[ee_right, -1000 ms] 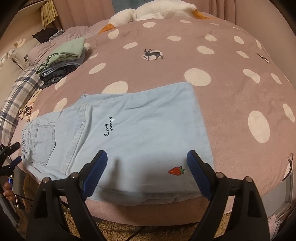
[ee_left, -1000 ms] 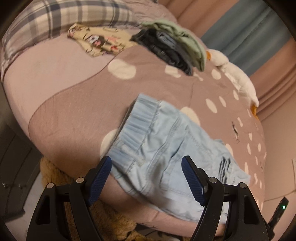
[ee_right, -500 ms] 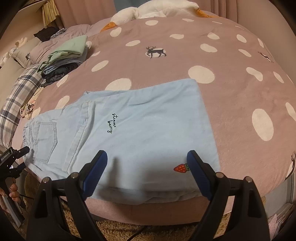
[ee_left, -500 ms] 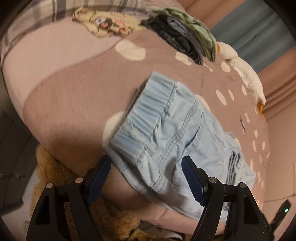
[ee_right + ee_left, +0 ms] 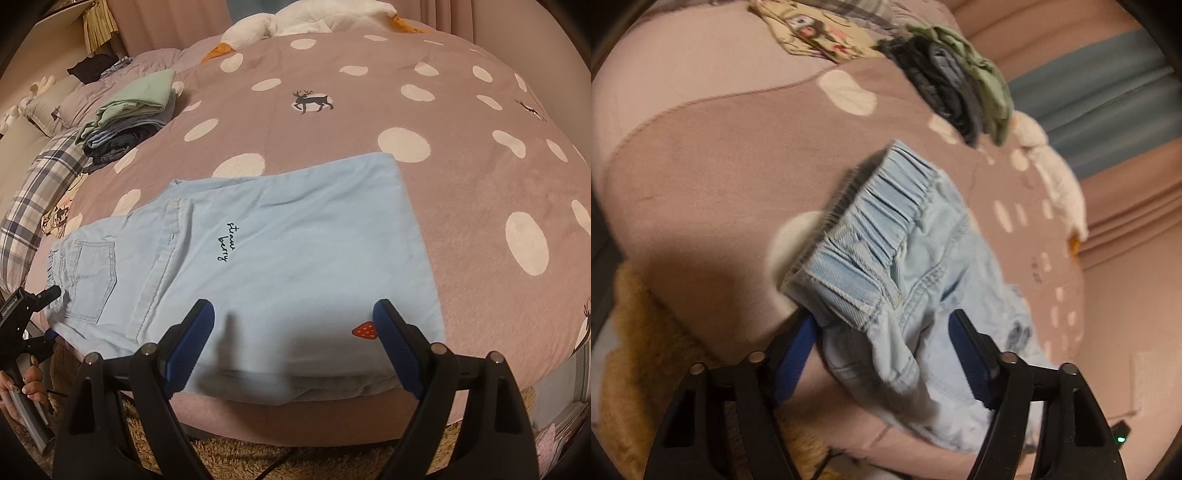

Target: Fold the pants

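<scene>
I have the light blue pants (image 5: 295, 258) lying flat on the bed (image 5: 461, 166), on its pink blanket with white spots, close to the near edge. In my right wrist view the legs lie folded over each other and stretch toward the right, with the strawberry patch (image 5: 365, 329) near the front edge and the waistband (image 5: 879, 221) off at the left.

My right claw (image 5: 293, 345) hangs over the near edge of the pants, jaws spread wide, gripping nothing; the cloth lies below and beyond the blue pads (image 5: 397, 350), and I cannot say whether they touch it.

My left claw (image 5: 882, 354) is at the waist end. Its jaws are spread wide too, and the corner of the elastic waistband sits bunched and raised between them. The left blue pad (image 5: 798, 354) lies partly under the denim corner, while the right one stands beside the fabric. This view is blurred, so I cannot tell if the pads press the cloth, but the wide gap says nothing is pinched. In the right wrist view the same claw shows at the far left edge, its tip at the waistband.

Farther back on the left sits a stack of folded clothes (image 5: 129, 114) with a green piece on top, and a white plush toy (image 5: 314, 22) lies along the far side of the bed.
</scene>
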